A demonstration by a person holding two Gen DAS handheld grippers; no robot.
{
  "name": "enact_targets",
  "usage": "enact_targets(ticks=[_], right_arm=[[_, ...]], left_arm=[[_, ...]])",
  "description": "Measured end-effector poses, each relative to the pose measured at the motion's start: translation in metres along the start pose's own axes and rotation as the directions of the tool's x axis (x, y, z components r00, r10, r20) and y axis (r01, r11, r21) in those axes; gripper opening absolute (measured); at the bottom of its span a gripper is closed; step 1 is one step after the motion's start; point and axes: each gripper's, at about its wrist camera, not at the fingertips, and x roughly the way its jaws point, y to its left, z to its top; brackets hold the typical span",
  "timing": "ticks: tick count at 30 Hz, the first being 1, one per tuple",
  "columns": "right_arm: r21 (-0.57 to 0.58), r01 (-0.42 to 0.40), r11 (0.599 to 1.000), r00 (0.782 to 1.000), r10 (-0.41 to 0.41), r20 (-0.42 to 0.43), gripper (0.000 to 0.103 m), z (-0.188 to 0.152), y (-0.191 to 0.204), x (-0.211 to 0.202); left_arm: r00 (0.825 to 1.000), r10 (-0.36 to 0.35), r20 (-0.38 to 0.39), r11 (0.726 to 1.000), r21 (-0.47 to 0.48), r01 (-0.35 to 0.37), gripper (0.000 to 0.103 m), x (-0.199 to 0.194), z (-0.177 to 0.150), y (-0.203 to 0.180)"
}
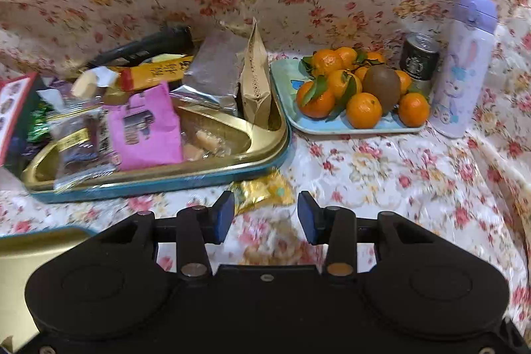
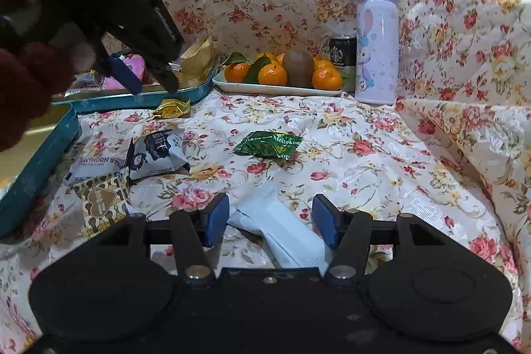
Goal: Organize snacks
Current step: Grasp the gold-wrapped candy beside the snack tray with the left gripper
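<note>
- Right gripper (image 2: 270, 219) has its jaws apart over a white packet (image 2: 282, 231) lying on the cloth; the pads flank it without pressing.
- Left gripper (image 1: 265, 216) is spread wide and empty, just in front of the tin (image 1: 199, 178); a gold candy (image 1: 262, 191) lies beyond its tips against the tin's edge.
- Floral cloth (image 2: 365, 161) covers the surface and rises behind as a backdrop; no more of the room shows.
- Tin holds piled snacks (image 1: 142, 128), blurred and hard to tell apart.
- Right of the tin: a tray (image 1: 332, 128) of oranges, a can (image 1: 419, 58), a bottle (image 1: 461, 72).
- In front of the tin, loose on the cloth: a green candy (image 2: 268, 145) and small packets (image 2: 156, 155).
- A second tin (image 2: 36, 161) is cut off at the frame edge.
- A hand (image 2: 26, 55) holding the left gripper is blurred.
</note>
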Motion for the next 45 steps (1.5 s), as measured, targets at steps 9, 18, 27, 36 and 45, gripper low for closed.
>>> enact_targets(ticks=[9,18,27,36,45], right_arm=[[0.019,-0.016,1.0,1.0,0.016,0.001,0.061,0.0,-0.002,0.0],[0.044,-0.028,0.999,1.0,0.028,0.0,0.063,0.001,-0.005,0.001],[0.049,-0.032,0.998,0.999,0.032,0.002,0.063,0.0,-0.006,0.002],[0.062,-0.04,0.997,0.999,0.04,0.008,0.063,-0.001,-0.007,0.002],[0.072,-0.042,0.997,0.999,0.041,0.011,0.063,-0.002,-0.008,0.002]], left_arm=[[0.999,0.021,-0.048,1.0,0.011,-0.02,0.05,0.03,0.01,-0.004],[0.997,0.025,-0.072,1.0,0.013,-0.024,0.057,0.044,0.007,-0.005],[0.997,0.019,-0.077,0.999,-0.024,-0.021,0.058,0.048,0.008,-0.001],[0.995,-0.006,-0.102,0.998,-0.066,-0.001,0.031,0.045,0.011,0.004],[0.991,-0.014,-0.132,0.995,-0.103,0.0,0.03,0.036,0.016,0.002]])
